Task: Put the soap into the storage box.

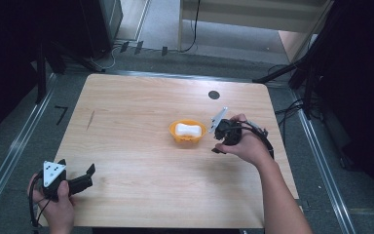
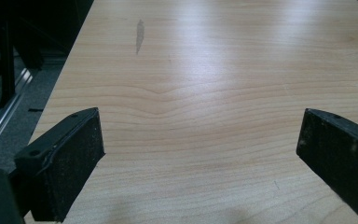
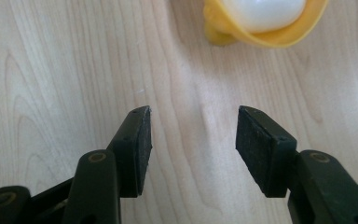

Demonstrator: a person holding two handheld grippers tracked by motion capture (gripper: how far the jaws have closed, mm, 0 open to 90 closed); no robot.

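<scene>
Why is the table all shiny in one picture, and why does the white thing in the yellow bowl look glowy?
Left gripper view: lamp glare washes the table pale, and the far part is soft. Right gripper view: the soap is overexposed, nearly pure white, and the bowl is slightly blurred. High view: even light on the table, dark surroundings.

lab/test rig | wood table [image 1: 126,161] | floor rails [image 1: 9,156] | cables [image 1: 195,29]

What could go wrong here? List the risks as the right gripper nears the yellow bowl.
1. The right gripper has a gap narrower than the yellow bowl ahead, so it may push the bowl rather than straddle it.
2. The white object sits loose in the bowl; a nudge could tip it out.
3. The left gripper is far off, giving no support.
</scene>
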